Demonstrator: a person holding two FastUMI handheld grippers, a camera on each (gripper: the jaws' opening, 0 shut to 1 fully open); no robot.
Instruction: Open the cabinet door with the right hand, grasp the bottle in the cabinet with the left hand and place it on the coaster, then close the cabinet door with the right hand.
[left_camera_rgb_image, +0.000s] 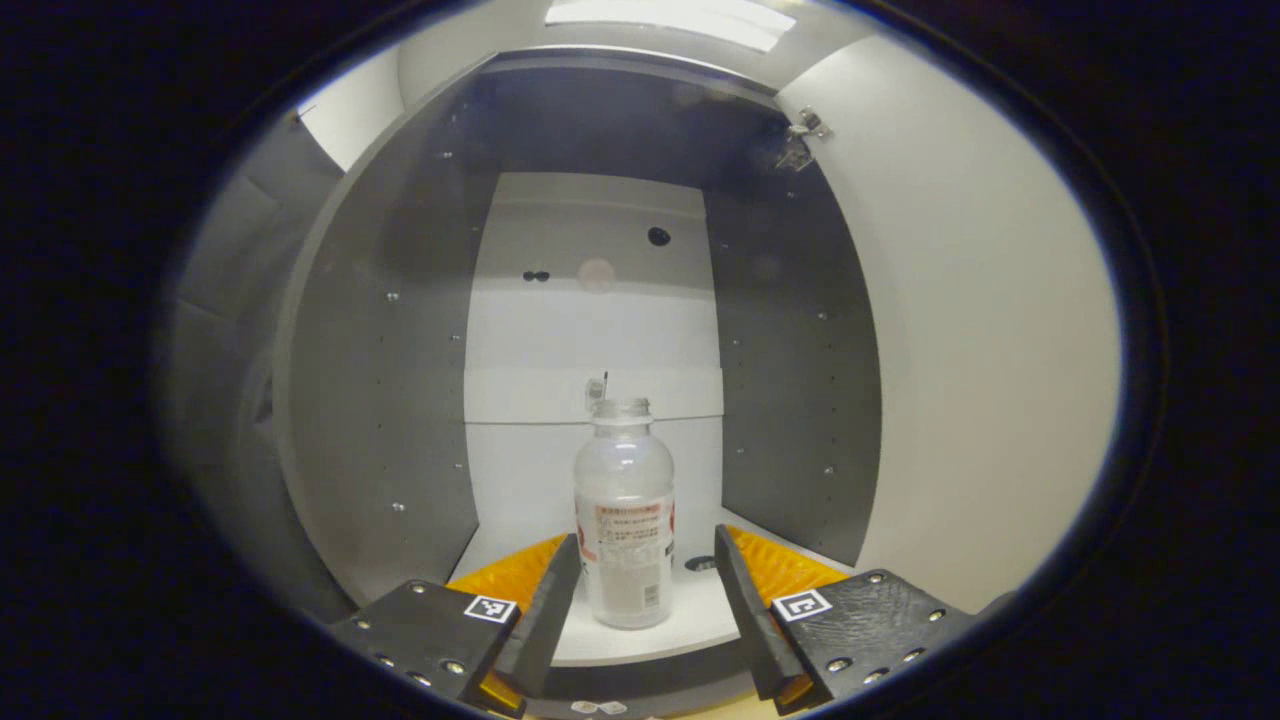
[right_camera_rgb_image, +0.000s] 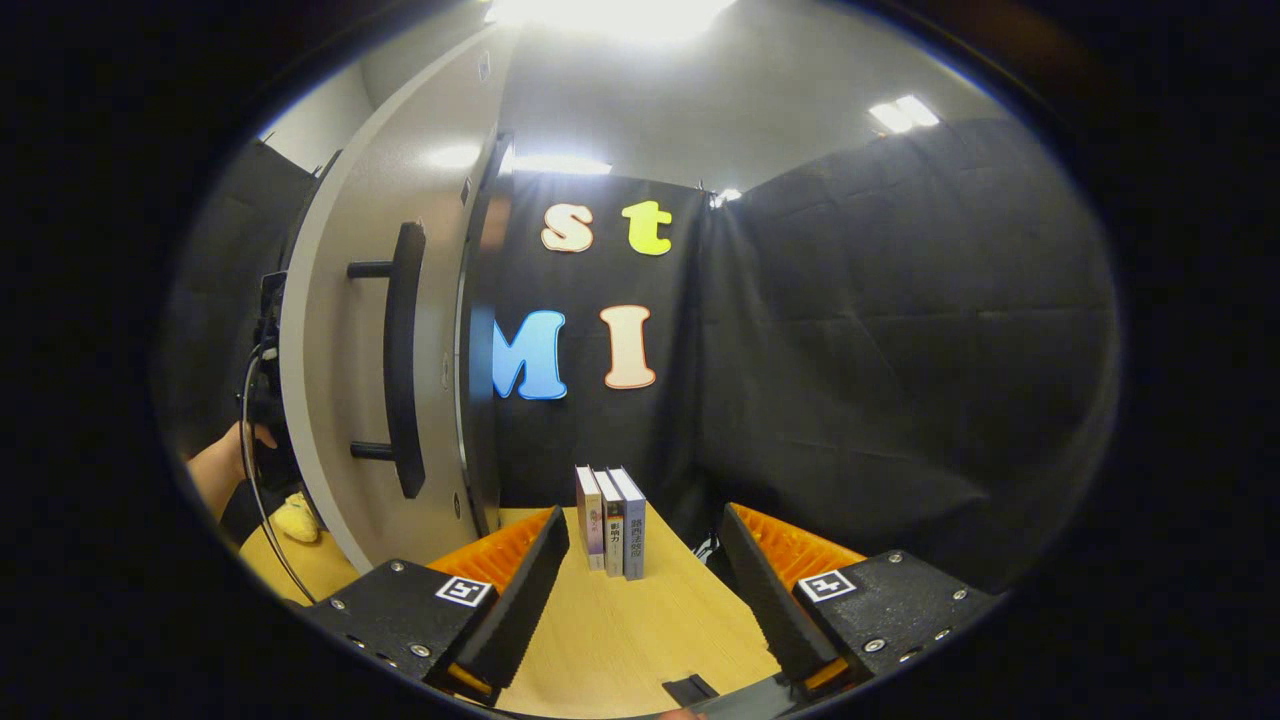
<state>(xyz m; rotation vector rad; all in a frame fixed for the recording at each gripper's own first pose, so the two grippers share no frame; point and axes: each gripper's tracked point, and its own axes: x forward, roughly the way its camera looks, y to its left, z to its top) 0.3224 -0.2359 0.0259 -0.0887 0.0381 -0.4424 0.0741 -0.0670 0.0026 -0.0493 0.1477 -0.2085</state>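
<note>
A: Clear plastic, by the look of it. The bottle (left_camera_rgb_image: 624, 520) stands upright on the white floor of the cabinet (left_camera_rgb_image: 380, 400), near the front edge, with the door (left_camera_rgb_image: 990, 350) swung open on the right.

B: Anything in it?

A: I judge it empty or nearly so; the upper body looks see-through, and I can't tell a liquid line. No cap that I can make out. So likely light, easy to tip, and the thin wall may give under a hard squeeze.

B: Where to grip?

A: Around the labelled lower body, where it is widest and straight. The left gripper (left_camera_rgb_image: 645, 580) is spread wide with the bottle between its fingers, not yet touched by either.

B: And the other one?

A: The right gripper (right_camera_rgb_image: 645, 585) is also wide apart, holding nothing, over the wooden table (right_camera_rgb_image: 620, 630), facing three books (right_camera_rgb_image: 611, 520), with the door's handle (right_camera_rgb_image: 402, 360) off to its left.
</note>
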